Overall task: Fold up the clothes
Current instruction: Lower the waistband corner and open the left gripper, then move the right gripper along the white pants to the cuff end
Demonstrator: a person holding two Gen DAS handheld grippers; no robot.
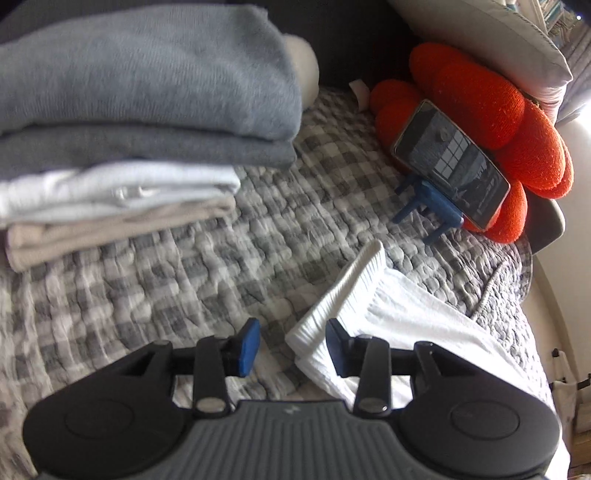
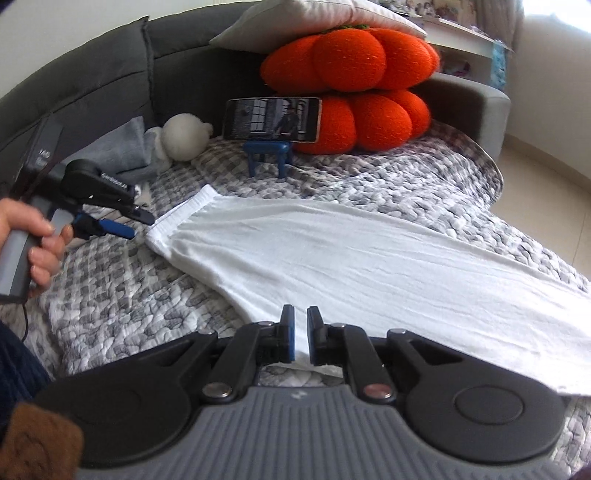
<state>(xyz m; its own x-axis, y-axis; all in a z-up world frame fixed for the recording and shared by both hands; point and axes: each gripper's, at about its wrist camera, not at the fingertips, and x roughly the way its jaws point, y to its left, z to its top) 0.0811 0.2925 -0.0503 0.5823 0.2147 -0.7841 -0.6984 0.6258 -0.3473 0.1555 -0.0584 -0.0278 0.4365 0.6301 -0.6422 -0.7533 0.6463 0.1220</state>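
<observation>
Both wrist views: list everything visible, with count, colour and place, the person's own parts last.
white garment: one, white, spread flat on the quilt, ribbed waistband toward the left gripper
folded stack: about four pieces, grey-blue, white, beige, on the quilt at far left
quilt: one, grey-white check, covers the sofa
sofa: one, dark grey
pumpkin cushion: one, orange, against the sofa back
pillow: one, pale grey, atop the cushion
phone: one, dark, leaning on the cushion
phone stand: one, blue
plush toy: one, white, beside the stack
left gripper: open, at the waistband
right gripper: nearly closed on the garment's near edge
hand: one, holding the left gripper's handle
</observation>
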